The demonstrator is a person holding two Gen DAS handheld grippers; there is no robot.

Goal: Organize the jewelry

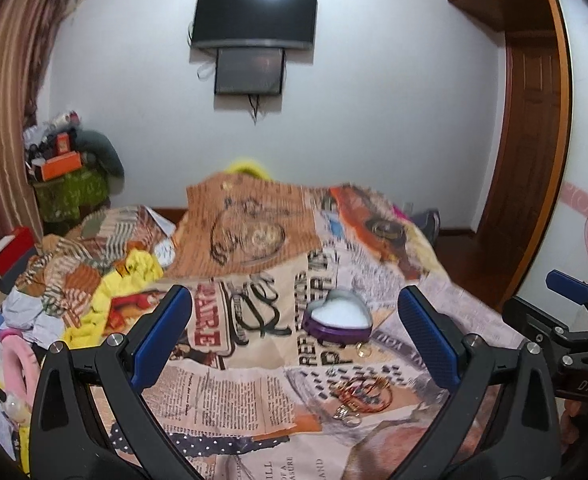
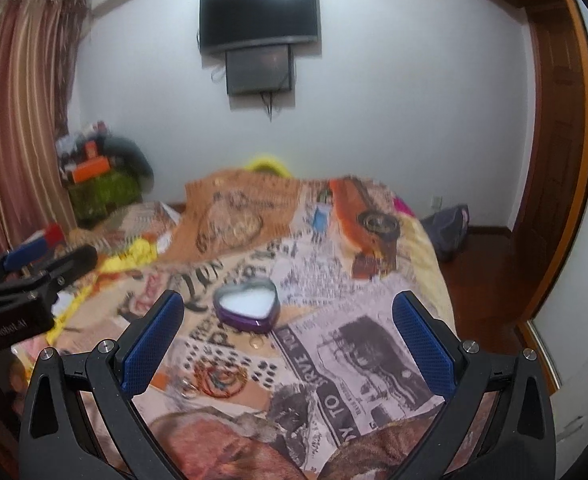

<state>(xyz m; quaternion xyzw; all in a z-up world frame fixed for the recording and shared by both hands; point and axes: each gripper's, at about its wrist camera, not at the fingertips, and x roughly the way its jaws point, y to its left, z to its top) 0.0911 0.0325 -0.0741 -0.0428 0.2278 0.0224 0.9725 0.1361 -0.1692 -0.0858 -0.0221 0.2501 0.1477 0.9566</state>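
Purple heart-shaped tin (image 1: pixel 337 318), lid off, white inside, sits on the newspaper-print bedspread (image 1: pixel 253 392) mid-bed. We see bangles (image 1: pixel 364 394) near of it, a small ring (image 1: pixel 364 350) just beside the tin's near edge, blurry. We hold the left gripper (image 1: pixel 294 340) and right gripper (image 2: pixel 289 344) above the bed, jaws wide apart, both empty. TV (image 1: pixel 253 14) on far wall.
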